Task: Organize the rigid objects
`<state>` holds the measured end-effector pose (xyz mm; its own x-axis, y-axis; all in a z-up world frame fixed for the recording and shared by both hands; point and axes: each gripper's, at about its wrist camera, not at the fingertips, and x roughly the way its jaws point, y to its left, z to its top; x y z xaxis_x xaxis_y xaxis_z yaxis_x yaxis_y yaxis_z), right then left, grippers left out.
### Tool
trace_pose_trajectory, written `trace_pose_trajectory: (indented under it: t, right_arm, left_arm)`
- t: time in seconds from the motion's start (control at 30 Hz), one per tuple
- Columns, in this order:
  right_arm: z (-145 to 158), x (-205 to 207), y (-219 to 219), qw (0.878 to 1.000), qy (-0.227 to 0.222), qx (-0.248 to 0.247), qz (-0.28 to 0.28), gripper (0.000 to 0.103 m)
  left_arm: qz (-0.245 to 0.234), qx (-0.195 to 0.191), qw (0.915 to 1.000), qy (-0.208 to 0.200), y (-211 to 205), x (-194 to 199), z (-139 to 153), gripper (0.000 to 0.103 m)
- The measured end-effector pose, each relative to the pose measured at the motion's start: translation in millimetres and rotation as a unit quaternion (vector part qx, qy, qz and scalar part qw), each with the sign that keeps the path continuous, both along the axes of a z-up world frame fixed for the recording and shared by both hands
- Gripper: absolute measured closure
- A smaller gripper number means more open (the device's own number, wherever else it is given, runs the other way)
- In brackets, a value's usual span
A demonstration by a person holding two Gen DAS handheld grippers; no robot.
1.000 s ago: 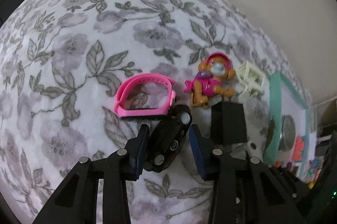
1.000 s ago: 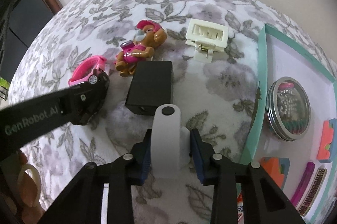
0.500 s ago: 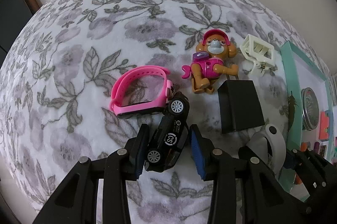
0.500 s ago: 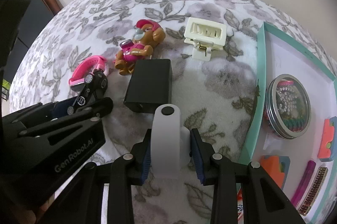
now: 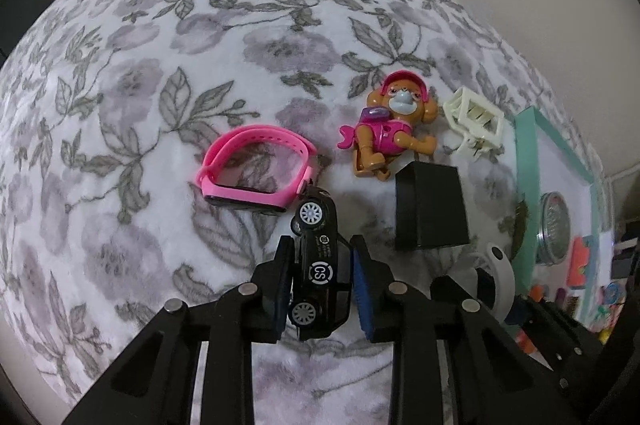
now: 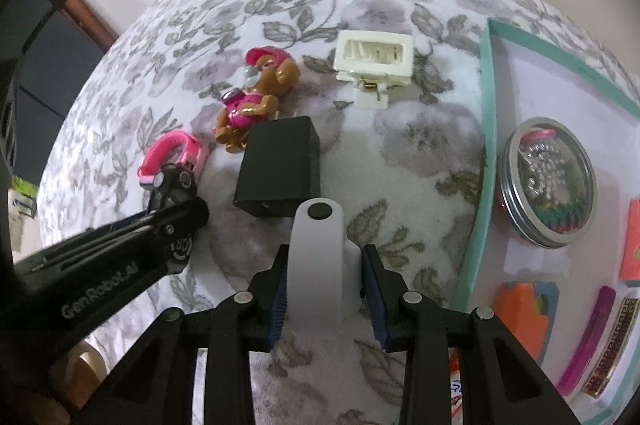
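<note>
The left claw (image 5: 320, 281) is closing on the black toy car (image 5: 318, 261), which sits between its blue pads; the left pad looks pressed to the car's underside and the right pad is at or almost at the roof side, so the grip reads as just made. The car lies on its side on the flowered blanket (image 5: 160, 65), nose touching the pink wristband (image 5: 256, 165). It is a small hard-shelled toy, probably light, with a glossy body that could slip; the flat flanks between the wheels, where the pads now sit, are the sensible hold, since the wheels would roll under pressure.

The right claw (image 6: 326, 285) is narrow and clamped on a white strap-like piece (image 6: 320, 257) with a dark button near its tip, held above the blanket. It looks smooth and somewhat stiff, gripped across its width.

Further out lie the black box (image 6: 280, 169), the brown-and-pink dog figure (image 6: 256, 97) and the cream hair clip (image 6: 374, 65), all apart from both claws. At the right edge sits the teal-rimmed tray (image 6: 486, 129), holding a round clear-lidded tin (image 6: 548, 181) and some colourful pieces; it is the likely destination for both held things.
</note>
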<state>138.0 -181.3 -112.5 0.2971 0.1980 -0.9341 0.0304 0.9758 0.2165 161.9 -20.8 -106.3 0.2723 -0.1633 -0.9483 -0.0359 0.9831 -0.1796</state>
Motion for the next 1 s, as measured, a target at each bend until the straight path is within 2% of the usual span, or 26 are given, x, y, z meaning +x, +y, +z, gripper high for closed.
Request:
trace_pose_trajectory:
  t: [0.17,0.3,0.43,0.6,0.77,1.0]
  right_arm:
    - [12.3,0.4,-10.6,1.000,-0.013,0.014,-0.015,0.067]
    - [28.7,1.0,-18.3,0.999,-0.031,0.018,-0.029,0.067]
    - [54.7,-0.3,-29.8,0.997,-0.064,0.026,-0.046,0.067]
    - [85.0,-6.1,-46.1,0.992,-0.102,0.013,-0.068,0.067]
    - [111.1,-15.1,-69.6,0.987,-0.130,-0.031,-0.086,0.067]
    - [128.1,-27.0,-107.0,0.980,-0.148,-0.057,-0.120,0.067]
  left_arm:
    - [0.010,-0.018,0.9995,-0.024,7.4,-4.3,21.1,0.074]
    - [0.017,-0.046,0.9968,-0.063,13.7,-9.3,46.8,0.074]
    - [0.007,-0.072,0.9907,-0.115,8.7,-14.2,80.8,0.074]
    - [-0.024,-0.087,0.9825,-0.163,-19.7,-22.0,111.3,0.074]
    - [-0.063,-0.092,0.9770,-0.182,-53.1,-27.9,128.7,0.074]
    - [-0.106,-0.102,0.9739,-0.173,-102.9,-31.7,133.9,0.074]
